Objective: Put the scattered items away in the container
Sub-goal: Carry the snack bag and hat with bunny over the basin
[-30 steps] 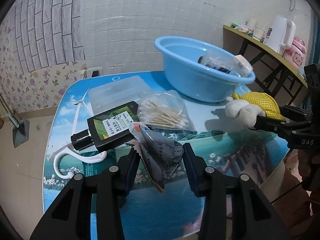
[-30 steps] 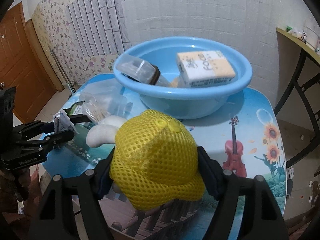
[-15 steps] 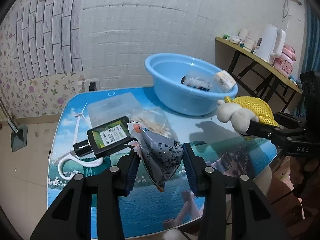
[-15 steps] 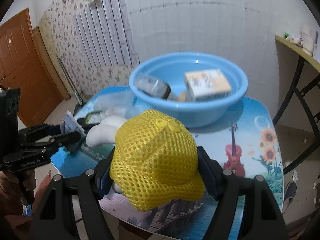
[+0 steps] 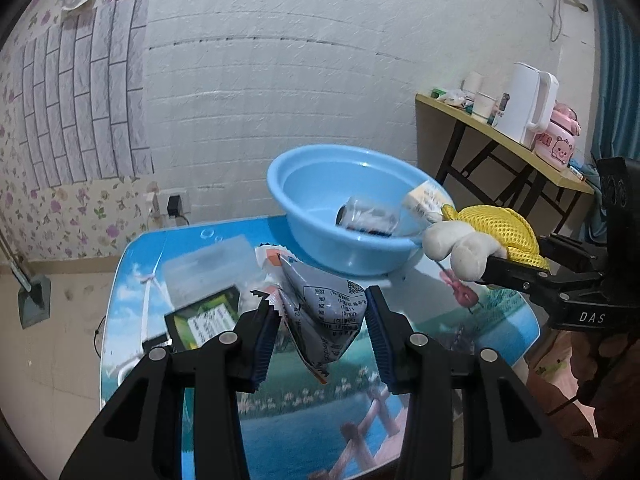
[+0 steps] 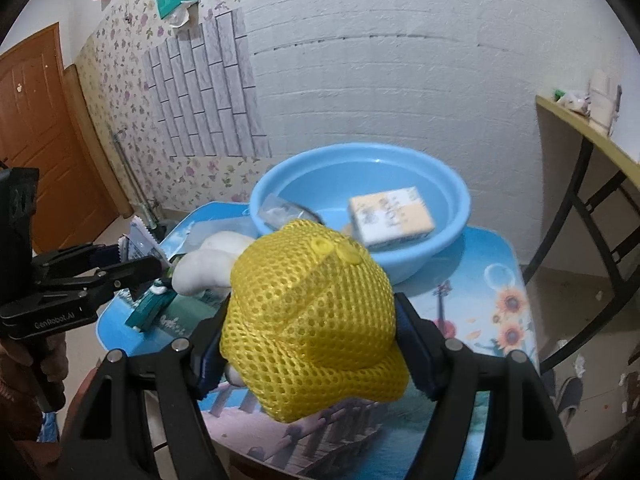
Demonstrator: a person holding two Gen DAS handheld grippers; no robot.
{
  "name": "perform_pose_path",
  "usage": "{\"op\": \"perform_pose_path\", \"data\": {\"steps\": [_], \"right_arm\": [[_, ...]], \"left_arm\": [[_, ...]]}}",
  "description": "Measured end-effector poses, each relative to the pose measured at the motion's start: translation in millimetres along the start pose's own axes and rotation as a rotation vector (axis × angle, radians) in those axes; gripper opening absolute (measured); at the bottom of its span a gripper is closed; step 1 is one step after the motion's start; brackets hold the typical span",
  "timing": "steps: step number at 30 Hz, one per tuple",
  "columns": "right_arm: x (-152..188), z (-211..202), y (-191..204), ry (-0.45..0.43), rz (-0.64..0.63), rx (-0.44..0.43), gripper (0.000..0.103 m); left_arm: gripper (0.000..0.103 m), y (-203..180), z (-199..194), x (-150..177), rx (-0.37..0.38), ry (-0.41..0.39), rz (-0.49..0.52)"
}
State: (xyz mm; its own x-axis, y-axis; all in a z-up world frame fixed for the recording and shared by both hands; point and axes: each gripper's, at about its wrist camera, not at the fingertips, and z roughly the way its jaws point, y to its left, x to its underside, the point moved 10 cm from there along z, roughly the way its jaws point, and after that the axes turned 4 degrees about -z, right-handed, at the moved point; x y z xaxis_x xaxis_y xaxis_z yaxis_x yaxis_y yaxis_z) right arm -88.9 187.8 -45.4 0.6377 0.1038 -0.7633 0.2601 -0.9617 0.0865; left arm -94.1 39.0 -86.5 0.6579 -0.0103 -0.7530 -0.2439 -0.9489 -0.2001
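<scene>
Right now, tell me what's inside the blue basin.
The blue basin holds a cream carton and a clear-wrapped dark item. The yellow mesh toy covers part of its floor.

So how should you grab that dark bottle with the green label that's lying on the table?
Grip the dark bottle across its flat body, not its narrow cap end. It lies flat on the table, label up, so come down from above with one of the fingers on each long edge. The clear box beside it and the snack packet in the left gripper crowd that spot, so go slowly.
</scene>
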Motion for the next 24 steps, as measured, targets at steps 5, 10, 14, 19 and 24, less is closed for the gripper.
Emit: {"op": "perform_pose_path", "data": {"steps": [5,10,14,19,24], "right_arm": [[-14,1,-14,-0.018,0.034,0.006,0.073],[-30,3,-24,-0.023,0.034,0.010,0.073],[-48,7,-35,-0.029,0.040,0.013,0.073],[-67,21,-48,-0.020,0.043,0.012,0.073],[-77,41,-63,0.006,0.066,0.004,0.073]], "left_arm": [[0.042,-7,6,-18,0.013,-0.010,0.009],[0.042,-10,14,-36,0.015,-0.012,0.011],[0.042,-11,24,-54,0.014,-0.015,0.004],[0.042,-12,42,-71,0.018,-0.004,-0.002],[0.042,-22,62,-85,0.045,0.018,0.019]]}}
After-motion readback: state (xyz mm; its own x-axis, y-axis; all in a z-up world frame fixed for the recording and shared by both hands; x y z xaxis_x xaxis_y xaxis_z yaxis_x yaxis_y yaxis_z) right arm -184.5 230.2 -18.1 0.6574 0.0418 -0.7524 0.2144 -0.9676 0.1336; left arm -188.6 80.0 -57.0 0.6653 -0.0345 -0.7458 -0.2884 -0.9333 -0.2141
